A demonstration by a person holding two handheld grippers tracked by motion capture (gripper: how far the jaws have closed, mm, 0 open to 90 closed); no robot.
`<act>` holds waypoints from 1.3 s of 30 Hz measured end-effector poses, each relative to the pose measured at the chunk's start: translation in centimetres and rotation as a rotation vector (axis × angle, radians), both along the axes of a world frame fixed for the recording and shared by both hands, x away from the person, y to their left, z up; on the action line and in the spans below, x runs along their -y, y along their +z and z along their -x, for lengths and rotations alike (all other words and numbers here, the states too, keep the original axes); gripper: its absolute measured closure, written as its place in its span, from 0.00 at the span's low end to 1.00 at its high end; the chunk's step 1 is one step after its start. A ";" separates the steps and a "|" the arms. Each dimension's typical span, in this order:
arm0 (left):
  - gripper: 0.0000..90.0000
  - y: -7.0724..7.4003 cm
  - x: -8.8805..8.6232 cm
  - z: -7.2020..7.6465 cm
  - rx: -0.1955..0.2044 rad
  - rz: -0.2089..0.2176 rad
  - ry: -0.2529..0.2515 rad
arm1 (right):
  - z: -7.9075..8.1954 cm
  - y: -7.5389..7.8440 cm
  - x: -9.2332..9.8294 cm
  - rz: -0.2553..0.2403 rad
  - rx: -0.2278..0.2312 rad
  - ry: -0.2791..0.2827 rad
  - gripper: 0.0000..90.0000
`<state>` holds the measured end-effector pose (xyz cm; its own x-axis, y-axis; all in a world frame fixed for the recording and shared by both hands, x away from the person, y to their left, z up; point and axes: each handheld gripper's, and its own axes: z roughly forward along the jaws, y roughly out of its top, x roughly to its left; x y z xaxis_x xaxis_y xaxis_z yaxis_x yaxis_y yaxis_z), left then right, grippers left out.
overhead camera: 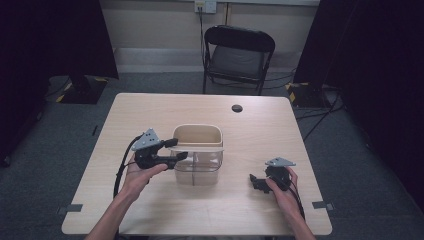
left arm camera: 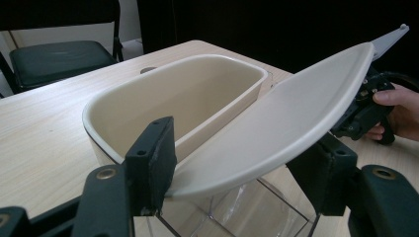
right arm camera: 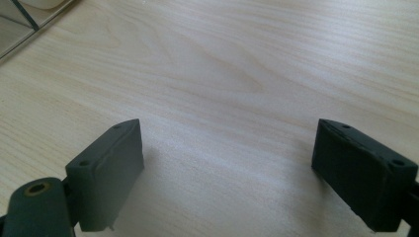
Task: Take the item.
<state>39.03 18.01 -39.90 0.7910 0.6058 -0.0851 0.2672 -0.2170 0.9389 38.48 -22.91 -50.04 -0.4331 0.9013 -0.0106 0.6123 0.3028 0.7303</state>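
Observation:
A clear plastic bin [overhead camera: 197, 167] with a cream insert [overhead camera: 197, 131] stands mid-table. Its cream lid [overhead camera: 200, 148] sits tilted over the front half. My left gripper [overhead camera: 177, 149] reaches in from the bin's left side. In the left gripper view the lid [left arm camera: 276, 118] slants up to the right, and its near end spans the gap between my left gripper's [left arm camera: 232, 173] two pads, which are shut on it. The insert [left arm camera: 197, 94] is empty. My right gripper [overhead camera: 255, 181] rests low over bare table to the bin's right, and in its own view it [right arm camera: 227, 168] is open with nothing between its jaws.
A black folding chair [overhead camera: 237, 55] stands beyond the table's far edge. A round cable hole [overhead camera: 237, 108] lies near the back of the table [overhead camera: 150, 110]. A corner of the clear bin [right arm camera: 24, 24] shows in the right gripper view. Dark curtains hang at both sides.

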 end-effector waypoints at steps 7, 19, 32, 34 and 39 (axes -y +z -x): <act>0.41 0.0 0.0 0.0 0.000 0.001 0.001 | 0.0 0.0 0.0 0.000 0.000 0.000 0.13; 0.41 0.0 0.0 0.0 0.007 -0.005 0.000 | 0.0 0.0 0.0 0.000 0.000 0.000 0.13; 0.41 0.0 0.0 0.0 0.005 -0.003 -0.002 | 0.0 0.0 0.0 0.000 0.000 0.000 0.13; 0.41 0.0 0.0 0.0 0.007 -0.005 -0.001 | 0.0 0.0 0.0 0.000 0.000 0.000 0.13; 0.41 0.0 0.0 0.0 0.004 -0.003 -0.001 | 0.0 0.0 0.0 0.000 0.000 0.000 0.13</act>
